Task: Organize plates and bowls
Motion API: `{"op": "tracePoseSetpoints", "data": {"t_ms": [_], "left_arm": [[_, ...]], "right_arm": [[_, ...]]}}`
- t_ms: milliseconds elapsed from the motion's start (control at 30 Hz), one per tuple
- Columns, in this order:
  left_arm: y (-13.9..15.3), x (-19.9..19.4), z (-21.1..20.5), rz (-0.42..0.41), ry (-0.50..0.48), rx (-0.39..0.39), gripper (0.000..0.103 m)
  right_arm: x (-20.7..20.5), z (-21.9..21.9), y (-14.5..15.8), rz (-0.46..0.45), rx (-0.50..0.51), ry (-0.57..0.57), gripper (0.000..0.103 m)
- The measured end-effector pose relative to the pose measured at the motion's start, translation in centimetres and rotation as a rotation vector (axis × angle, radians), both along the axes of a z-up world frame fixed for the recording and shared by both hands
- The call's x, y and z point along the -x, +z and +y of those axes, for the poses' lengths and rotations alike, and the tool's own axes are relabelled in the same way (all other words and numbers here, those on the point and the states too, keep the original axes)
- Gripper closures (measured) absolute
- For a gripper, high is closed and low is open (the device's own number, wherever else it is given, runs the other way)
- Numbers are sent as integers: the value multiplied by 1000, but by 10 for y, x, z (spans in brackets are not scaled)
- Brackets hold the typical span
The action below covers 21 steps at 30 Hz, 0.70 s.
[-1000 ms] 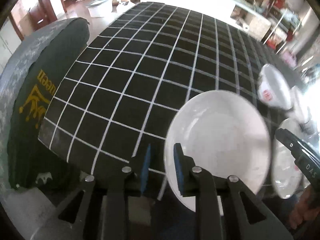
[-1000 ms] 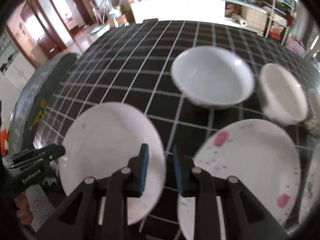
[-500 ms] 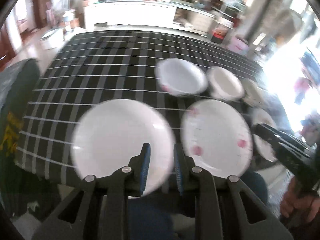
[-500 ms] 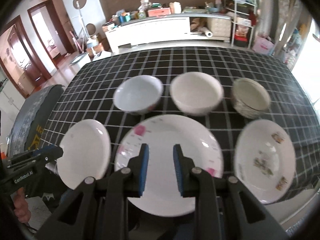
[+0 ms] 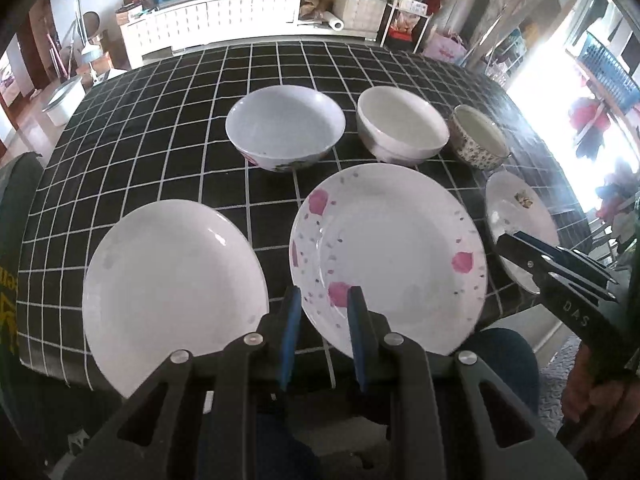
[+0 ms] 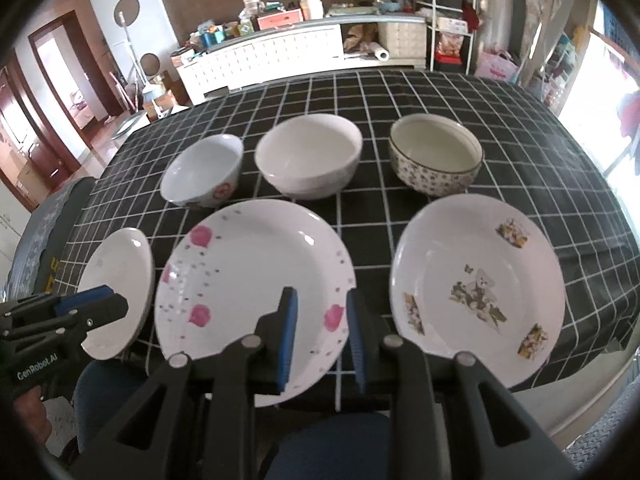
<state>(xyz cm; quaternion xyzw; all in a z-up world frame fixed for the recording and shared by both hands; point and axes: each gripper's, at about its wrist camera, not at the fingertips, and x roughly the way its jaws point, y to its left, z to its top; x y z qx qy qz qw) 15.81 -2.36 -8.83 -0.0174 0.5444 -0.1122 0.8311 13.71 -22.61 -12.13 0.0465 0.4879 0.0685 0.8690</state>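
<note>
Three plates lie in a front row on the checked table: a plain white plate [image 5: 172, 280] [image 6: 120, 280], a pink-flowered plate [image 5: 388, 256] [image 6: 252, 292] and a plate with flower pictures [image 6: 476, 284] [image 5: 520, 224]. Behind stand three bowls: a white bowl with pink flowers [image 5: 284, 126] [image 6: 204, 172], a plain white bowl [image 5: 400, 124] [image 6: 308, 156] and a patterned bowl [image 5: 478, 136] [image 6: 436, 152]. My left gripper [image 5: 320, 308] is open and empty above the flowered plate's near left edge. My right gripper [image 6: 320, 312] is open and empty at that plate's near right edge.
The table [image 5: 160, 120] has a black cloth with white grid lines; its near edge runs just under the plates. A dark chair back [image 5: 16, 216] stands at the left. A white cabinet [image 6: 280, 52] and shelves [image 6: 448, 20] fill the room behind.
Both grippers have pulled back and up from the table and swung right. The view widened from the plain white plate to the whole row of plates and bowls.
</note>
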Motion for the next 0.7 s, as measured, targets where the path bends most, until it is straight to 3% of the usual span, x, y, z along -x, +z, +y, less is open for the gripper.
{"op": "tracePoseSetpoints", "data": {"t_ms": [300,500,700], "left_arm": [[-30,-27,-3,52,7,-13,84],[-41,-36,-5,52,-3,-25,96],[-49,-39,-7,66,-4,-17,101]], "right_arm": [[-19,-10,-20,34,-1,-6,74],[-28,-9,-30,55,7,3,74],[-29,-9,-36,72,0,13,74]]}}
